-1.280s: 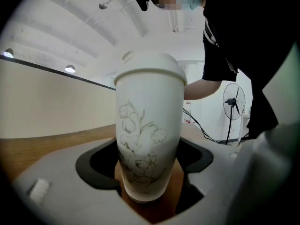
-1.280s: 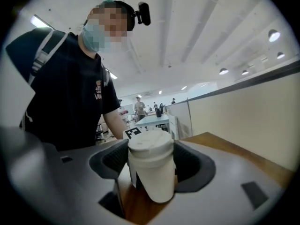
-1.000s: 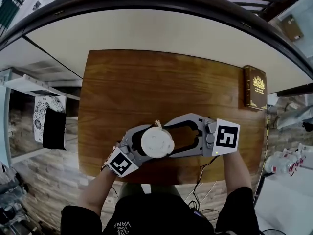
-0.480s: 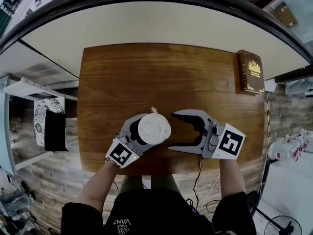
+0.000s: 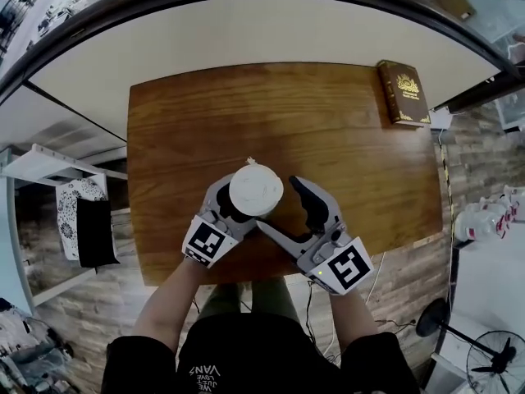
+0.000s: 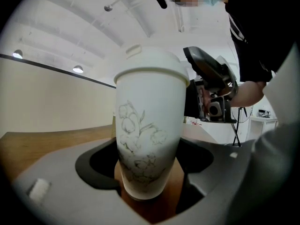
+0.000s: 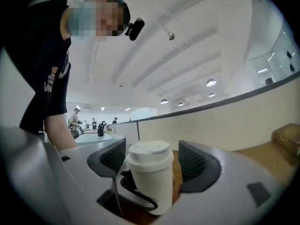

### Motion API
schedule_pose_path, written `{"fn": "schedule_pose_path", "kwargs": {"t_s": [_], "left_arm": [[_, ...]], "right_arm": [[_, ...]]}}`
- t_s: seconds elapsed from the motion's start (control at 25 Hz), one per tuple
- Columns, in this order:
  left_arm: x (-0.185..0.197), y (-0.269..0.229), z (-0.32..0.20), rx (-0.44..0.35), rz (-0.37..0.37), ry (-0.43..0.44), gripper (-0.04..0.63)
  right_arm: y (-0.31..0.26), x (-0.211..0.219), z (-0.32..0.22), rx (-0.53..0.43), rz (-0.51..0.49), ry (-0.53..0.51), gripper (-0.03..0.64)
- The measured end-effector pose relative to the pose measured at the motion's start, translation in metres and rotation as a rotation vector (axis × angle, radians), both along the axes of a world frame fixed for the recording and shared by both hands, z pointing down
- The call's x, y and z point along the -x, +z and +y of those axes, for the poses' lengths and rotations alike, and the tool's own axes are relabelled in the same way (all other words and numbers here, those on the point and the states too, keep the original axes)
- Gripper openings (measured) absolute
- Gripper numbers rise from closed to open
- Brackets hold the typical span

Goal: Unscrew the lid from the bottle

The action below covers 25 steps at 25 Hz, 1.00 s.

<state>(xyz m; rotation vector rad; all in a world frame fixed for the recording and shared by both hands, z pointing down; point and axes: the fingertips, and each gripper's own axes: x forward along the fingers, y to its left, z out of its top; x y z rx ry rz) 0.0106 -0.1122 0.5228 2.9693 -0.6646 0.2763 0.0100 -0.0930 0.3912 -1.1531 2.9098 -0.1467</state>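
- Zero visible progress: lid (image 5: 256, 190) sits on the white floral bottle (image 6: 147, 125), upright on the worktop (image 5: 344, 138).
- Left claw (image 5: 239, 208) clamps the bottle low down.
- Right claw (image 5: 280, 205) just beside the lid, jaws just been opening, gripping nothing.
- Remaining, I'd say: grab lid, unscrew, lift.

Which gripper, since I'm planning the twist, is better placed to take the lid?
Right. The left gripper is clamped low on the bottle, steadying it. The right gripper, its jaws just opening wider and gripping nothing, faces the lid with the bottle just ahead of them.
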Motion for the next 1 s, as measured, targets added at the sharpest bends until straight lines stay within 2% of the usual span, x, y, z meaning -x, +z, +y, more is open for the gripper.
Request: {"fn": "schedule_pose_path", "kwargs": {"t_s": [0.2,0.32,0.48,0.76,1.0], "left_arm": [[-0.002,0.002,0.001,0.008,-0.009,-0.018,0.377],[-0.001,0.002,0.001,0.016,-0.005,-0.03,0.377],[-0.003,0.001,0.0,0.013,-0.003,-0.031,0.377],[-0.003,-0.001,0.001,0.006,0.007,-0.021,0.377],[-0.003,-0.004,0.001,0.033,0.028,-0.04,0.376]], "right_arm": [[0.006,0.011,-0.002,-0.035,0.077,0.103,0.318],[0.011,0.02,-0.006,-0.032,0.127,0.122,0.318],[0.012,0.02,-0.011,-0.005,0.117,0.112,0.316],[0.013,0.02,-0.011,0.013,0.124,-0.052,0.316],[0.014,0.019,-0.011,0.047,0.12,-0.305,0.316]]}}
